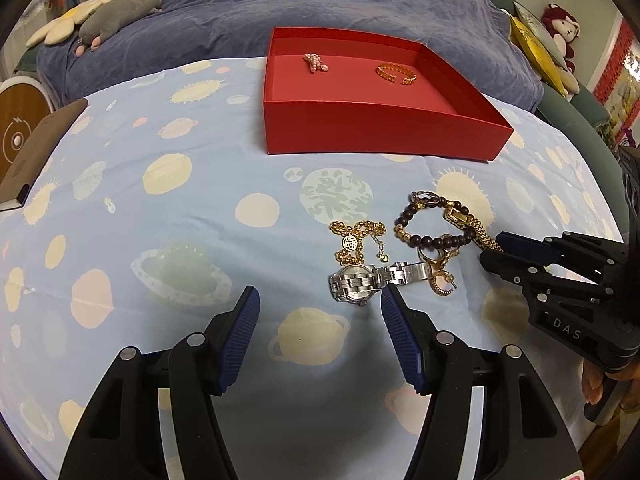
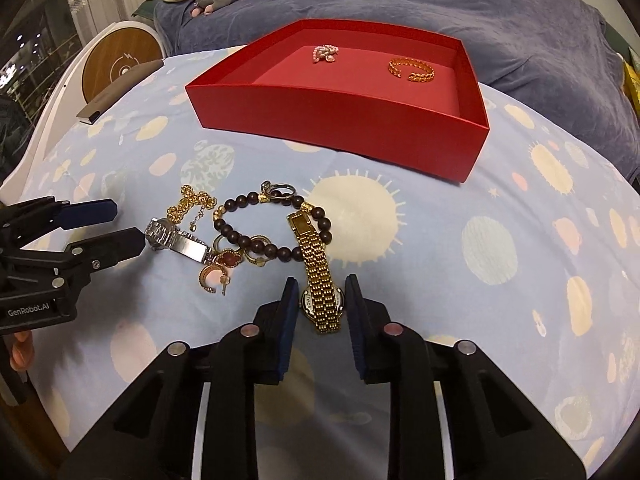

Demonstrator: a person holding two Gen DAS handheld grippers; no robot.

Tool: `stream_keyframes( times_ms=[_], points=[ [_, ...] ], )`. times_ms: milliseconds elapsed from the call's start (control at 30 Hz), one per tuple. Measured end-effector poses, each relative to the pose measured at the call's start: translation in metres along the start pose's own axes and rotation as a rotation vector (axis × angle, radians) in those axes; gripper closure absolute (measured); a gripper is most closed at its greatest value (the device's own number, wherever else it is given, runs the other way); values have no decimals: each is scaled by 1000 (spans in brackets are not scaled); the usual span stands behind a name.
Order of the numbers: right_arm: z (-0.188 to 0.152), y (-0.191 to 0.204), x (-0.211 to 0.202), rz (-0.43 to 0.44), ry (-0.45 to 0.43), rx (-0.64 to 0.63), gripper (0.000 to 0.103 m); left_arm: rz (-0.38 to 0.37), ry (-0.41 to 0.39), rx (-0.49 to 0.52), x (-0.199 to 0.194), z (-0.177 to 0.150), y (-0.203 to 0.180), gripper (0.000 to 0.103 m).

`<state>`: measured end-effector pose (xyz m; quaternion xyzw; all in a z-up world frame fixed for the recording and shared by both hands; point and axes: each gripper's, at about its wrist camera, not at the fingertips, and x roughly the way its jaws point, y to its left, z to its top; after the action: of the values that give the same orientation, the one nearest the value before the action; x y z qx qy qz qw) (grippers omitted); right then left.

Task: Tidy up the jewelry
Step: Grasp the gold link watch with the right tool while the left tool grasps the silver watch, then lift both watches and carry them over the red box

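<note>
While the gold watch is framed: it (image 2: 322, 300) is seen lying on the patterned sheet (image 2: 500, 280), its case between the right gripper (image 2: 322, 296) pads.
Pile: the watch's strap is draped over a dark bead bracelet (image 2: 256, 236); a silver watch (image 1: 360, 282) and a gold chain (image 1: 354, 240) are lying just beside.
Red box: it (image 1: 380, 128) is set farther back, and a gold bangle (image 1: 396, 73) and a pink piece (image 1: 315, 62) are already held in it.
Step in hand: the case is judged best pinched squarely and raised slowly, so the bracelet is not dragged along.
Right gripper: its jaws are narrowed about the case; firm contact cannot be told.
Left gripper: it (image 1: 318, 300) is held open and empty beside the silver watch.
</note>
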<state>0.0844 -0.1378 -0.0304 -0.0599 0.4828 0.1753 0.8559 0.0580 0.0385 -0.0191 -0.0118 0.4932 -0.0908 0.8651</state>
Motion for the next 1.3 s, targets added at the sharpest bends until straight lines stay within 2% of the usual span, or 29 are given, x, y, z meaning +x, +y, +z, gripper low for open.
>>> stream_keyframes(
  times_ms=[167, 333, 500, 667, 867, 1000, 1167, 1300],
  points=[
    [-2, -7, -10, 38, -12, 62, 80, -27, 2, 10, 1, -3, -2, 42],
    [1, -10, -33, 70, -65, 91, 80, -42, -3, 52, 4, -4, -14, 42],
    [2, -13, -50, 89, -97, 114, 80, -58, -37, 96, 8, 2, -29, 42],
    [0, -24, -69, 110, -140, 153, 80, -25, -51, 151, 18, 2, -41, 46],
    [-1, -33, -74, 98, -144, 170, 80, -4, -56, 163, 23, 4, -42, 61],
    [-3, -32, -73, 88, -141, 162, 80, 0, -57, 166, 22, 3, -42, 74],
    [-3, -29, -72, 90, -135, 157, 80, -49, -33, 162, 18, 2, -43, 74],
    [-3, -26, -69, 93, -129, 149, 80, -28, -39, 139, 19, 3, -39, 71]
  ],
)
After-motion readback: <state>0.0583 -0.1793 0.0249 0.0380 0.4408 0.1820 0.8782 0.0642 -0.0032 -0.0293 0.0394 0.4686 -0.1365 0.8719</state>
